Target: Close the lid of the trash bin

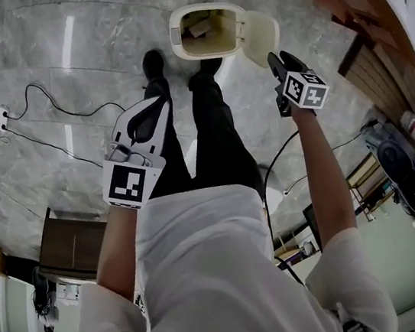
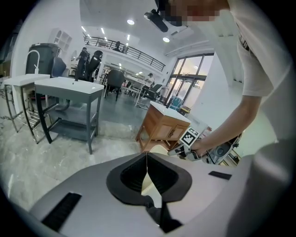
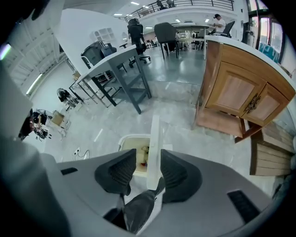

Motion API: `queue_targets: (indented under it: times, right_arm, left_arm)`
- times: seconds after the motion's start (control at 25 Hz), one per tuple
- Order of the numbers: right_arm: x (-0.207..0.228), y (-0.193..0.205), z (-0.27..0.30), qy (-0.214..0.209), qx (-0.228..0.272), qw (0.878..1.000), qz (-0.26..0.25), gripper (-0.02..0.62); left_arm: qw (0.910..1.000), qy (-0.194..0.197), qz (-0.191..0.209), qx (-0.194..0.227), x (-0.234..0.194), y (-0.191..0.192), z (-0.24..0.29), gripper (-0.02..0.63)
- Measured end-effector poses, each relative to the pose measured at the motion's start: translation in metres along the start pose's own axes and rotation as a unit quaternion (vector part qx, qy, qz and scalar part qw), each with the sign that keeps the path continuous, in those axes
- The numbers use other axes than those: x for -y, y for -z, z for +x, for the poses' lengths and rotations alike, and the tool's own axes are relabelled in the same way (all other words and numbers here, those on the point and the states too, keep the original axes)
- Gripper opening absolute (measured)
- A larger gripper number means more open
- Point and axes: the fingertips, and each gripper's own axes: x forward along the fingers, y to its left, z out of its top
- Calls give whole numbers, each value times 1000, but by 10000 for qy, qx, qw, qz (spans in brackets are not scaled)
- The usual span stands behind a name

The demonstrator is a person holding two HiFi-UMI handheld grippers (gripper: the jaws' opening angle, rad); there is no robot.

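Cream plastic marks the target at twelve o'clock from your shoes (image 1: 152, 61): the trash bin (image 1: 175, 35) stands open on the grey marble floor (image 1: 59, 52), with its lid (image 1: 259, 36) raised upright on the three o'clock side of the opening and some rubbish (image 3: 142, 150) lying inside. You hold the right gripper (image 1: 278, 62) pointing steeply down over that lid. Its jaws are spread, and the lid's top edge stands between them. The edge sits hard by the pad on the three o'clock side and leaves a clear gap to the pad at nine o'clock, so nothing is pinched. You carry the left gripper (image 1: 153, 104) lower in the head view, at about eight o'clock from the bin and well apart from it, above your left leg. Its jaws are pressed together with nothing between them, and its own camera shows only a thin seam where the pads meet. A black cable (image 1: 52, 107) trails over the floor at nine o'clock from your feet. From the right gripper view a wooden cabinet (image 3: 240, 97) stands at two o'clock beyond the bin. From the left gripper view a grey table (image 2: 69, 88) stands at ten o'clock.
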Motion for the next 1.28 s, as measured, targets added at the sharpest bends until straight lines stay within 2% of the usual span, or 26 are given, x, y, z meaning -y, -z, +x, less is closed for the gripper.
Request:
queue_targets:
  times: [0.24,0.56,0.88,1.28]
  right_arm:
    - [-20,6,9,-60,87,9999,-94,175]
    - [-80,12,33,-473,37,9973,-558,178]
    - [-110,18,60,-699,-66,9947,-756,179]
    - [-155,37,112,-993,-357,9831,-1494,179]
  left_arm:
    - [9999,-97,-66,-20,-5,15,-2,18]
    - [9993,-219,-302,67,-20,34,-5,18]
    - [9989,-329,-312,76,-37,58,-3,18]
    - [9989,-418,-203,-59,-58,81,-1,18]
